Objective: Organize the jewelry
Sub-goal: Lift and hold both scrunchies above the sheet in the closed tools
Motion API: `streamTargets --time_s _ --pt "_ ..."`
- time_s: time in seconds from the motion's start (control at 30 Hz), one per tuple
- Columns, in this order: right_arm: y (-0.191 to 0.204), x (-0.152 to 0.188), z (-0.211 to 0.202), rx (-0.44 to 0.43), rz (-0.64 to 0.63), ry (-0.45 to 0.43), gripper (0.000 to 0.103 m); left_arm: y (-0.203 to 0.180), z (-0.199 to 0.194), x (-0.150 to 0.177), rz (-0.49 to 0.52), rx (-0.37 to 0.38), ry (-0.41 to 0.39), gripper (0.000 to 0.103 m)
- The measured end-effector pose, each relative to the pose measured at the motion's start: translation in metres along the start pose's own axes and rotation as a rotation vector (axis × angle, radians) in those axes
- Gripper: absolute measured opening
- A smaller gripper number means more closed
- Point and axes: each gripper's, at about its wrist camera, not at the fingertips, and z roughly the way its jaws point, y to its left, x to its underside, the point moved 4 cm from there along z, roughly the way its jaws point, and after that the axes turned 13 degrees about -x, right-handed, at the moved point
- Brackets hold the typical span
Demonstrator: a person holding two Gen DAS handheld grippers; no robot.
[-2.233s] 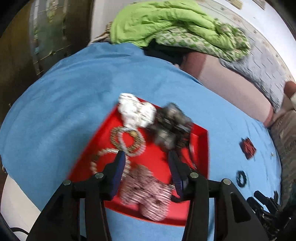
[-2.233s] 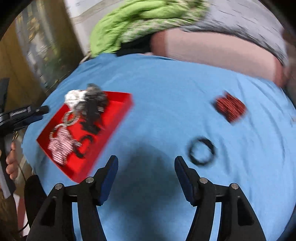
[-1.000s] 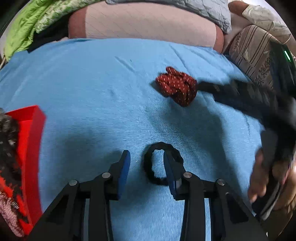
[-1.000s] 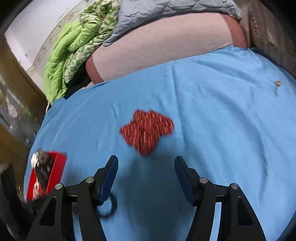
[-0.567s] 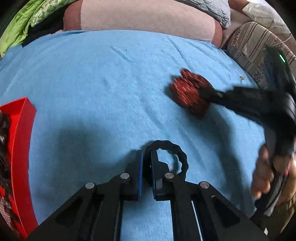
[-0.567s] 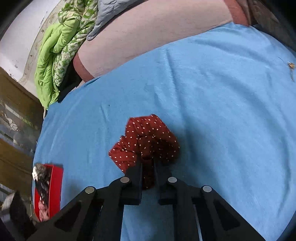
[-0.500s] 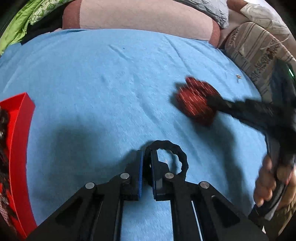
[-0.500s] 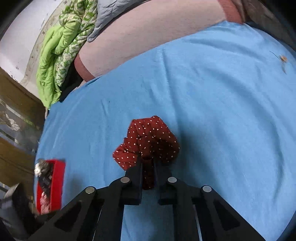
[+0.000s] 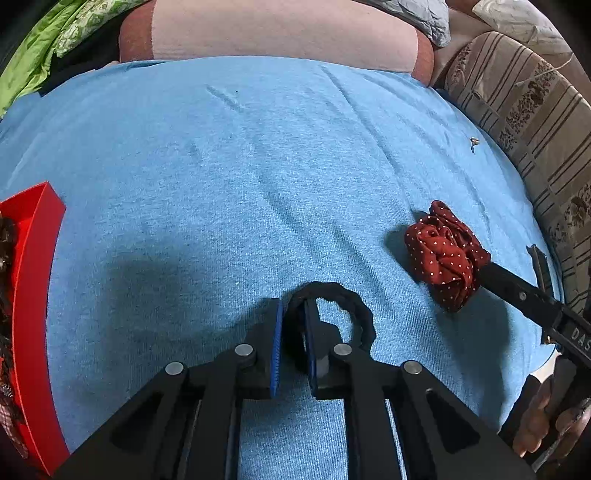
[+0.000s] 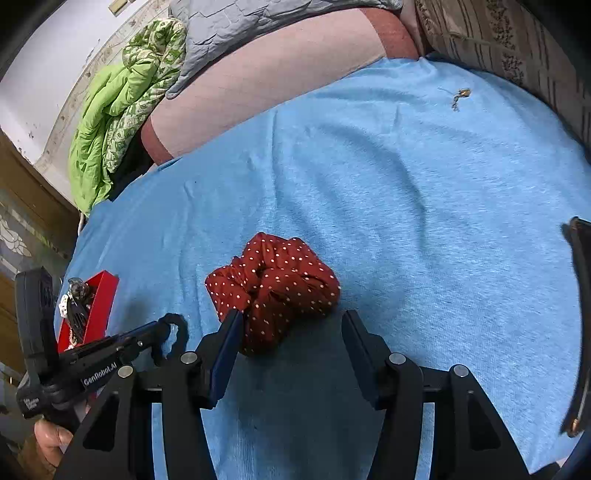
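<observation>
A black braided ring [image 9: 356, 308] lies on the blue cloth [image 9: 221, 184]. My left gripper [image 9: 293, 306] is clamped on the ring's left side, its jaws easing slightly apart with the band still pressed between the pads. A dark red, white-dotted scrunchie [image 10: 273, 284] rests on the cloth. My right gripper [image 10: 291, 317] is opening around its near edge; the left pad touches the fabric and the right pad stands clear. In the right wrist view the left gripper [image 10: 166, 328] and the ring [image 10: 179, 326] show at lower left. A red tray [image 9: 33, 295] of jewelry sits far left.
A small gold earring [image 10: 460, 96] lies loose on the cloth toward the far right. A pink pillow [image 9: 280, 33], green quilt [image 10: 114, 107] and striped cushion [image 9: 524, 110] border the cloth. A dark object [image 10: 581, 314] stands at the right edge. A hand [image 9: 546, 417] grips the right tool.
The left gripper closed on the black ring and stays on it. The right gripper closed on the scrunchie, carried it right and nearer in the left wrist view, then spread its jaws wide.
</observation>
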Motion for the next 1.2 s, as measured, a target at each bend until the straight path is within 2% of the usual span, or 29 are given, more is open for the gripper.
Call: streamTargets --time_s 0.1,0.23,0.3,0.37,0.4,0.43,0.47,0.5,0.8,0.93,1.2 --pt "0.000 -0.003 0.009 -0.003 -0.004 -0.004 0.060 -0.004 0.002 -0.002 0.001 -0.004 -0.012 0.015" --pt "0.001 -0.008 0.028 0.007 0.006 0.000 0.060 -0.012 0.002 -0.001 0.018 -0.016 -0.030 0.025" --pt "0.002 -0.010 0.031 0.016 -0.005 -0.022 0.061 -0.019 0.001 -0.001 0.045 -0.056 -0.043 0.025" --pt "0.003 -0.010 0.033 0.026 -0.019 -0.029 0.061 -0.024 0.000 0.000 0.062 -0.078 -0.046 0.018" --pt "0.003 -0.010 0.033 0.029 -0.023 -0.031 0.054 -0.024 -0.002 0.000 0.063 -0.071 -0.041 0.007" --pt "0.004 -0.010 0.034 0.018 -0.024 -0.026 0.044 -0.025 -0.004 0.000 0.051 -0.035 -0.025 0.007" --pt "0.004 -0.010 0.035 0.000 -0.017 -0.013 0.023 -0.023 -0.007 0.001 0.036 -0.015 -0.017 0.007" --pt "0.003 -0.009 0.034 -0.012 -0.005 -0.010 0.020 -0.021 -0.011 0.002 0.018 -0.003 -0.015 0.007" --pt "0.012 0.000 -0.005 -0.042 0.026 -0.076 0.019 -0.022 -0.067 0.017 0.016 -0.002 -0.095 0.007" --pt "0.019 0.008 -0.021 -0.018 0.012 -0.096 0.019 -0.024 -0.085 0.025 0.026 -0.011 -0.136 0.007" --pt "0.023 0.025 -0.044 0.035 -0.020 -0.105 0.019 -0.027 -0.103 0.033 0.034 -0.014 -0.160 0.007"
